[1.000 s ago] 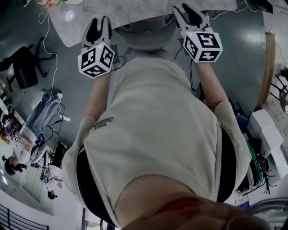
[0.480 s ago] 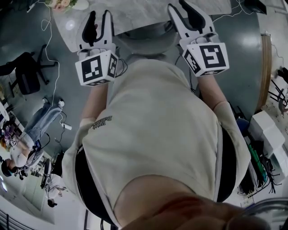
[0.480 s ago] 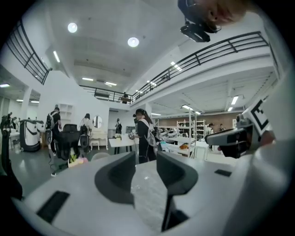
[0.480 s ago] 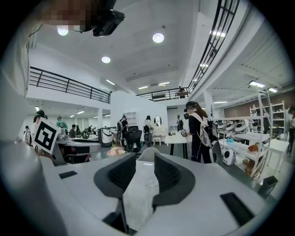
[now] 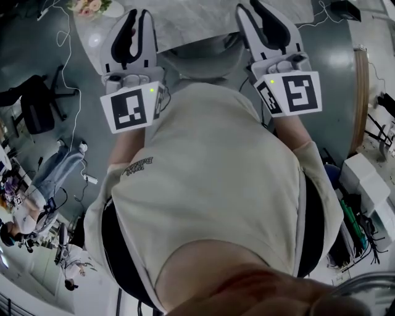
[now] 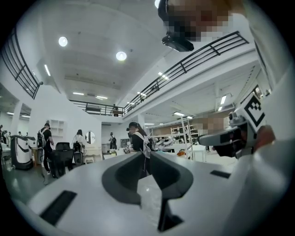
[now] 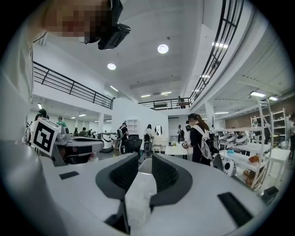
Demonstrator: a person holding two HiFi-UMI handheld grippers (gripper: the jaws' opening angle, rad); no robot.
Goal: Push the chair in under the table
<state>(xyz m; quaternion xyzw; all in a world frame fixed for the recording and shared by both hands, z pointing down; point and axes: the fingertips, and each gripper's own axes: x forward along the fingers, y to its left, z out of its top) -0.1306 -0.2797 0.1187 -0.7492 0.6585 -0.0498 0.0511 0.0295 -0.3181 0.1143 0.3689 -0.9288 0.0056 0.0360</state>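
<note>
Head view: the chair point(image 5: 203, 58) sits at the near edge of the desk point(image 5: 188, 20), with its grey seat partly under the top. So I think the push is about done. My left gripper point(image 5: 137, 13) and right gripper point(image 5: 248, 6) hang in the air above that desk edge, touching nothing. The print on my shirt point(image 5: 210, 185) is too small to read. The marker cubes point(image 5: 131, 110) show only black and white squares.

Left gripper view: the jaws have just been closing and stand a little apart, with nothing between them — only the big room.

Right gripper view: same here — these jaws have also just been closing. A thin gap is left, and they hold nothing.
</note>
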